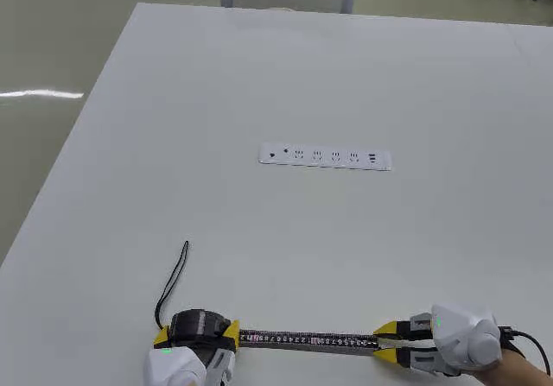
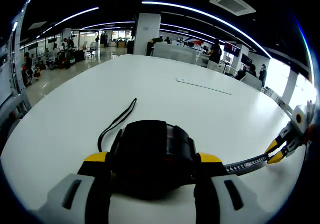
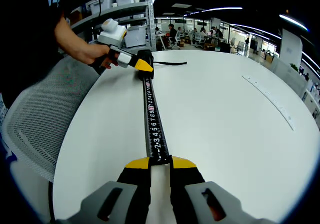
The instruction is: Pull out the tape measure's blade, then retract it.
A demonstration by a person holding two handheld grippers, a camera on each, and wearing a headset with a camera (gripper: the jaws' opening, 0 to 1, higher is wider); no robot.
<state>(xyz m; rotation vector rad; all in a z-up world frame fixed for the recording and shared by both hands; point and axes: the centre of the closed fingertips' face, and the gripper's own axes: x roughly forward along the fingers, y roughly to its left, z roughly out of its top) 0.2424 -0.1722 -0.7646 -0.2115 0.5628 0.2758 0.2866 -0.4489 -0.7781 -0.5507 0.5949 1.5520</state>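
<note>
- The pull-out step is looking well advanced. The blade [image 1: 307, 341] is lying flat along the near edge of the table [image 1: 346, 75], running from the tape measure [image 1: 200, 325] out to the right.
- The left gripper [image 2: 152, 159] is clamping the tape measure's black case with one yellow-tipped jaw on each side. Its jaws are spread just as wide as the case, and it is pressing the case onto the table.
- The right gripper [image 3: 160, 163] is pinching the blade's free end, its jaws nearly together with only the thin strip between them. The end hook is hiding between the tips, so I cannot tell how it is seated.
- The two grippers are sitting well apart, facing each other along the blade, both low over the table. In the right gripper view a hand [image 3: 95, 53] is gripping the left gripper's handle.
- The case's strap [image 1: 173, 282] is trailing away across the table, and a power strip [image 1: 325, 157] is lying farther back, well apart from the blade.
- Judging from this, either a little more pulling or the retract is coming next. For the retract, the right gripper would be travelling back toward the case in line with the blade, feeding it in under tension, while the left gripper is steadying the case.
- One risk is the thin blade slipping out of the pinch and whipping home.
</note>
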